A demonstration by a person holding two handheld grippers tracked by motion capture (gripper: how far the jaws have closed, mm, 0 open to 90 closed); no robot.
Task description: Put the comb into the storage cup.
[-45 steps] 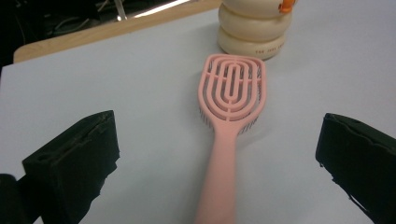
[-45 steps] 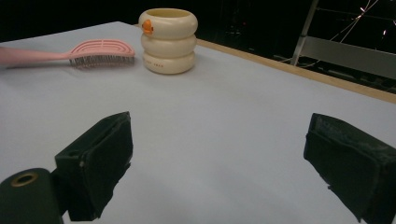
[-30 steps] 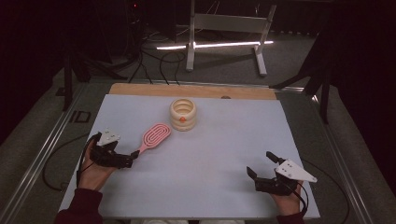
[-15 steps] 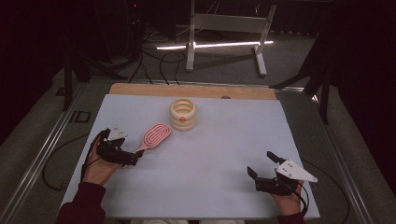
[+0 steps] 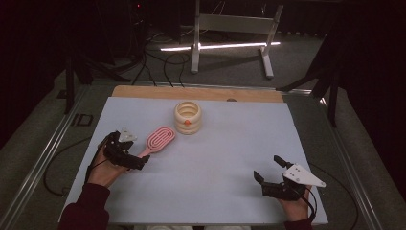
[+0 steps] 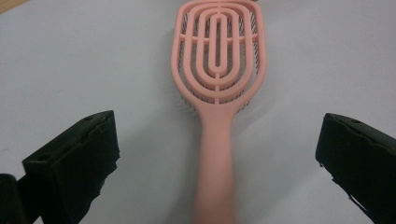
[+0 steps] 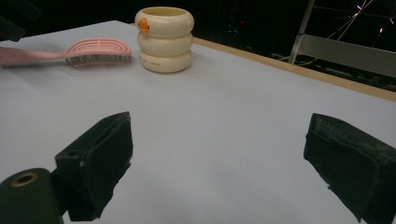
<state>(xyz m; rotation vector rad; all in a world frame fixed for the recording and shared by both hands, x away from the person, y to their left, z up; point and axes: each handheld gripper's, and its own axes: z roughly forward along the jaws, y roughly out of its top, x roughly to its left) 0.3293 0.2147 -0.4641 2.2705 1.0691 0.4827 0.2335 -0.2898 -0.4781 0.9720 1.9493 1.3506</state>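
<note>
Left gripper (image 5: 139,162) sits at the table's left, person's left hand (image 5: 103,163) behind it; jaws spread wide, nothing between the pads yet; in the left gripper view the pink hairbrush (image 6: 217,100) lies flat on the white table sheet (image 5: 225,158), handle running straight down the middle of the gap between both jaws, neither pad touching it; head of the brush points away from the gripper, bristles down it seems; in the high view the brush (image 5: 157,140) lies at an angle, handle end toward the gripper, head toward the cream ringed cup (image 5: 187,117), near it but apart; cup stands upright at mid-table toward the far edge, small orange mark on its side; right gripper (image 5: 269,173) rests at the near right, well apart from both things, jaws also wide and holding nothing; its own view looks across the bare sheet to cup (image 7: 164,38) and brush (image 7: 95,50).

Step in hand, as I judge it: lining up on the brush handle, pre-grasp; next move calls for easing forward and down a little so the pads flank the handle, then closing; risk is the handle skidding on the smooth sheet if one pad lands first; right side looks idle for now.
</note>
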